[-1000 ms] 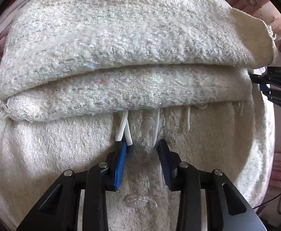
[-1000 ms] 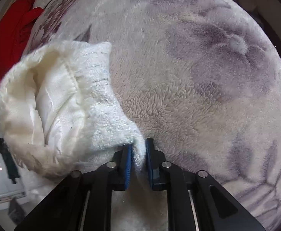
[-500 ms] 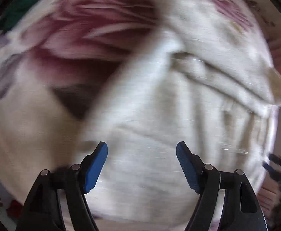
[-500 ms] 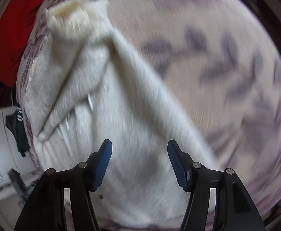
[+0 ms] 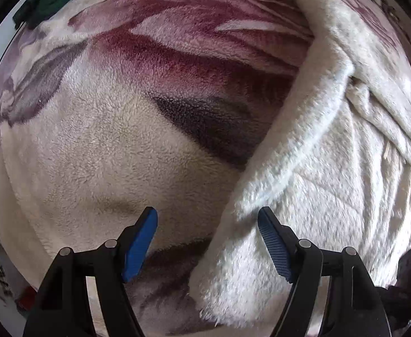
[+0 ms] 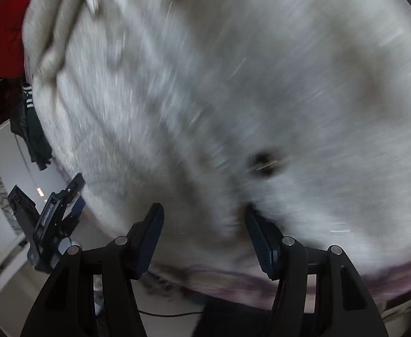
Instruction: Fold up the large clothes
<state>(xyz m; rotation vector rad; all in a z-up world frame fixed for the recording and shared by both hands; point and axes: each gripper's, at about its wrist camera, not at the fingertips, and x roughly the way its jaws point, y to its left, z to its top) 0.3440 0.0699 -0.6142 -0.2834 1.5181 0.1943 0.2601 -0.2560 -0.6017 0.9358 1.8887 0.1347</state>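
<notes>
With one fold seemingly laid at right of frame, the cream garment lies on the floral blanket, while the left claw and right claw gape wide, gripping nothing, so more folds likely remain.

cream fuzzy garment, blanket cream with maroon and grey floral print, red cloth, blue finger pads

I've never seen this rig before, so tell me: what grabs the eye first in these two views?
In the left view, a big crimson flower on the fleece blanket fills the upper middle, with the fuzzy cream garment folded along its right side. The left tongs gape open, straddling that garment's edge. In the right view, motion-blurred cream fabric fills nearly everything above the open right tongs, with a red cloth at top left.
</notes>
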